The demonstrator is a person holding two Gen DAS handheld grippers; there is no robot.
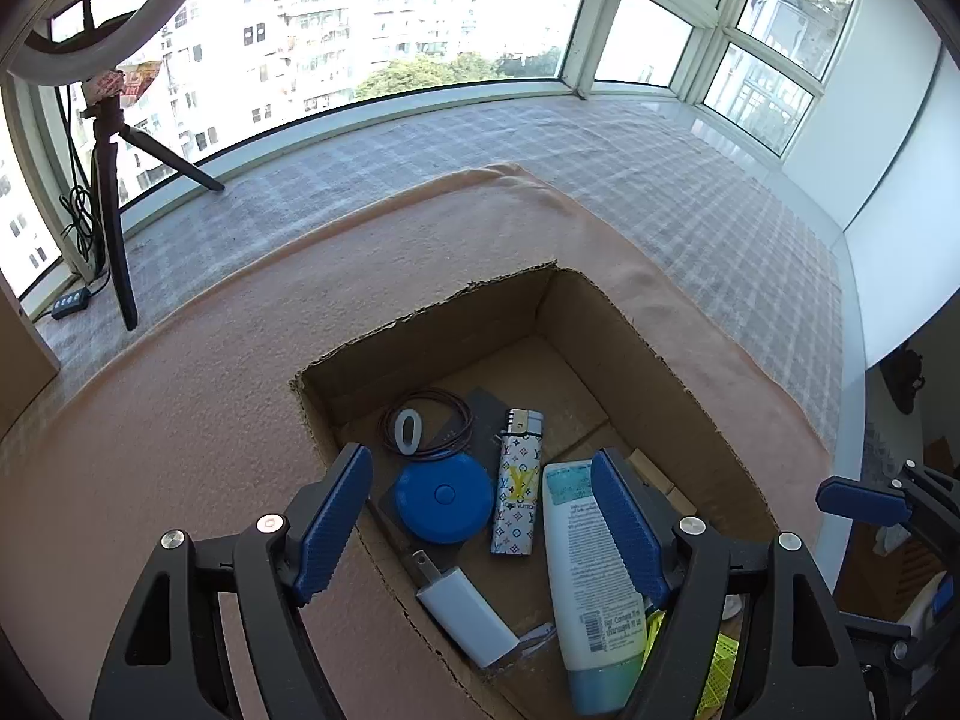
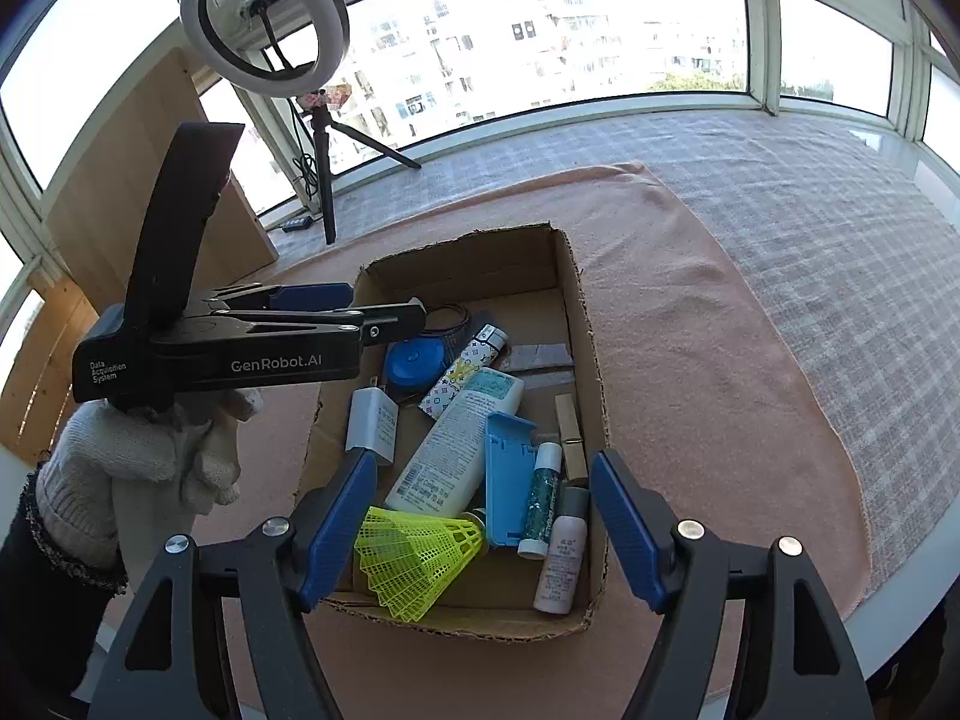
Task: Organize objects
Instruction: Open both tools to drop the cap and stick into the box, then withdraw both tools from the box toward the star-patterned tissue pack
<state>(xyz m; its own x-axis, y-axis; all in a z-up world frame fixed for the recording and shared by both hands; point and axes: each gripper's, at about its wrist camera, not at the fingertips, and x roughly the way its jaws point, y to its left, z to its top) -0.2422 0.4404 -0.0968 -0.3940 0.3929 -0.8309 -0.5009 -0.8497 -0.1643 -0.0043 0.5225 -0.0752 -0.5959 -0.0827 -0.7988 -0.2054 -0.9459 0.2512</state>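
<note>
Two grippers hang over the cardboard box [image 2: 579, 324]: the left gripper [image 1: 480, 516] spreads wide and empty above the blue disc [image 1: 443, 495] and lighter [image 1: 519, 483]; the right gripper [image 2: 480, 525] gapes empty over the yellow shuttlecock [image 2: 414, 558].

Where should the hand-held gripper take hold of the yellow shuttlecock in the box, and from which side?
Grip the yellow shuttlecock across its mesh skirt, coming from above. It lies on its side near the cardboard box's front wall, the skirt free, while its cork end sits against the blue plastic piece, so probably little room there.
</note>
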